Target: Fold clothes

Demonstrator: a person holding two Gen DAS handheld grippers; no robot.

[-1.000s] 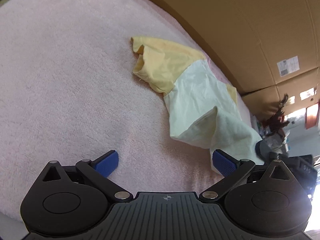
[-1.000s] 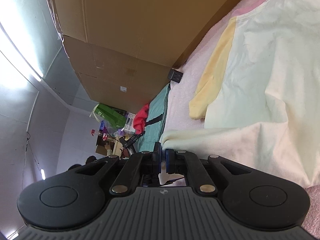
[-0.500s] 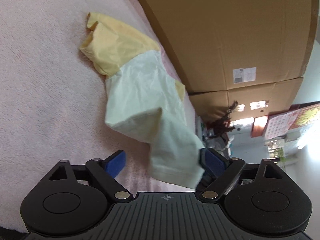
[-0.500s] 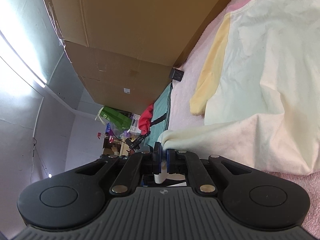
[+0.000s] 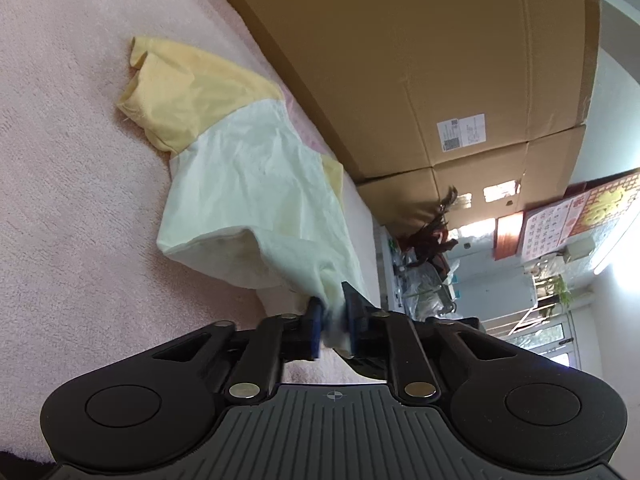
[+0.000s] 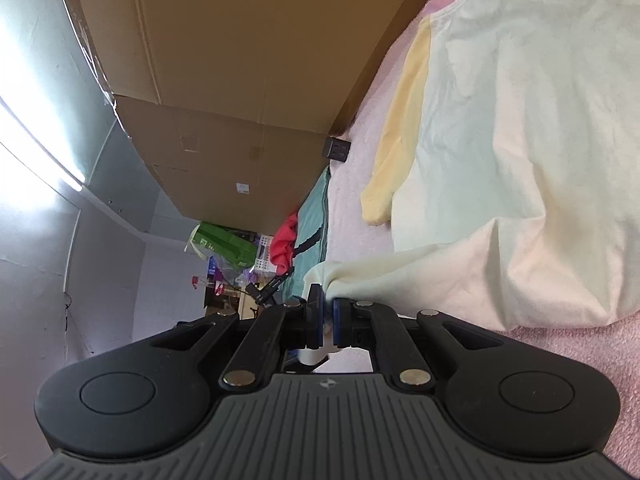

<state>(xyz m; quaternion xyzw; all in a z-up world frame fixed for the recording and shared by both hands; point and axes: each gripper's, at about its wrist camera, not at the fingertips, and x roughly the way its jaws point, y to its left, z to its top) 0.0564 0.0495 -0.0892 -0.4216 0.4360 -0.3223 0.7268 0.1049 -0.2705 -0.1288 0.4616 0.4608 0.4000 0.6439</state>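
- We find the left hand-held gripper (image 5: 333,322) clamped on a bunched corner of the pale cream and yellow cotton shirt (image 5: 256,184); its jaws have just been closing, and the cloth is now pinched between the blue pads (image 5: 315,330).
- From that pinch the shirt's hem is lifted clear of the pink fleece blanket (image 5: 60,184), while the rest trails away to the far left, where the yellow sleeve (image 5: 176,92) lies crumpled on the blanket.
- We find the right hand-held gripper (image 6: 327,322) nearly closed on another corner of the same shirt (image 6: 520,140); its jaws have just been easing slightly apart, yet the fabric remains pinched between the pads (image 6: 316,320).
- In the right wrist view the body of the shirt spreads to the right across the blanket (image 6: 580,356), with a second yellow sleeve (image 6: 400,128) flat along its left edge.
- A large brown cardboard box (image 5: 420,60) stands along the far side of the blanket, beside the shirt.
- A small dark power socket block (image 6: 337,150) sits at the foot of the box (image 6: 240,60), well apart from the shirt.
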